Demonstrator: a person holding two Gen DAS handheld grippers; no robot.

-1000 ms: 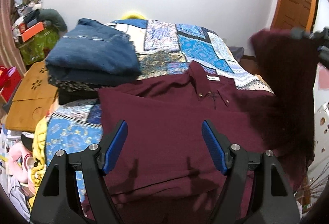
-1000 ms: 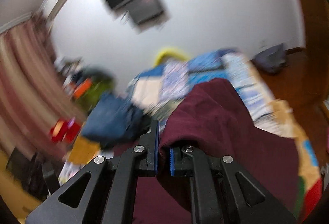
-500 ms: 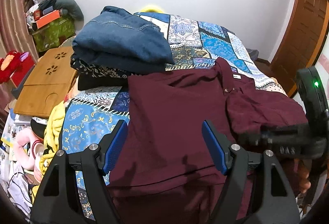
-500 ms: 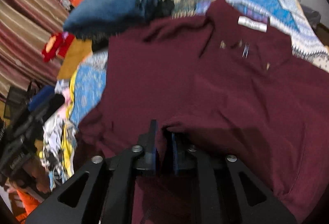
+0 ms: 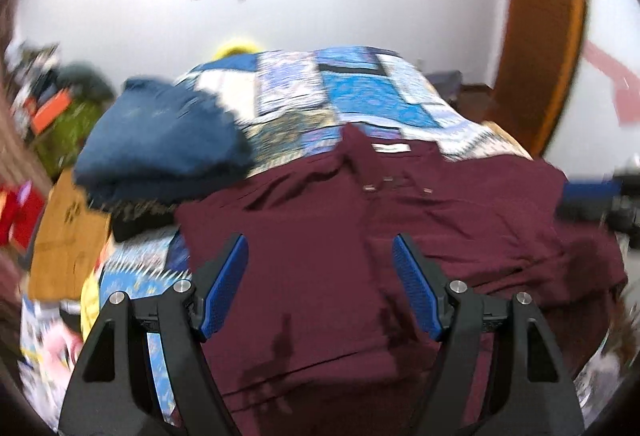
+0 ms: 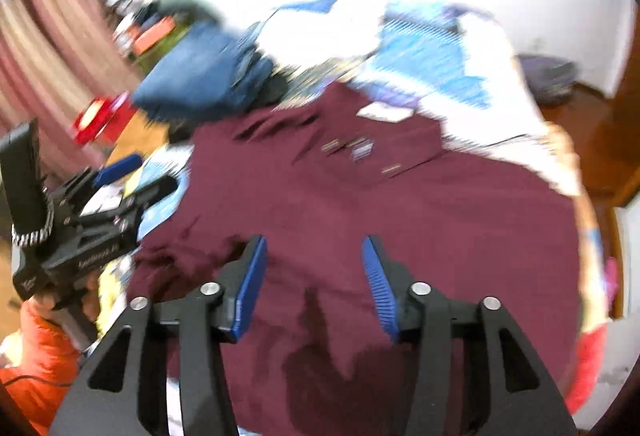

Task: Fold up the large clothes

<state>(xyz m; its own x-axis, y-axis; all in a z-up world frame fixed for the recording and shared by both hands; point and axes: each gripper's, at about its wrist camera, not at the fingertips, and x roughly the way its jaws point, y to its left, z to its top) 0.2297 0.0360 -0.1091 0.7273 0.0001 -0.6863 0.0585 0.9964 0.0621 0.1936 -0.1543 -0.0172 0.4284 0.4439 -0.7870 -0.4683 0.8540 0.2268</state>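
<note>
Maroon shirt (image 5: pixel 320 236) lies spread on the quilted bed (image 5: pixel 360 96), collar with white label away from the cameras, right side wrinkled (both views blurred); left tool (image 5: pixel 320 288) and right tool (image 6: pixel 312 284) hover above it, jaws apart, empty.
</note>
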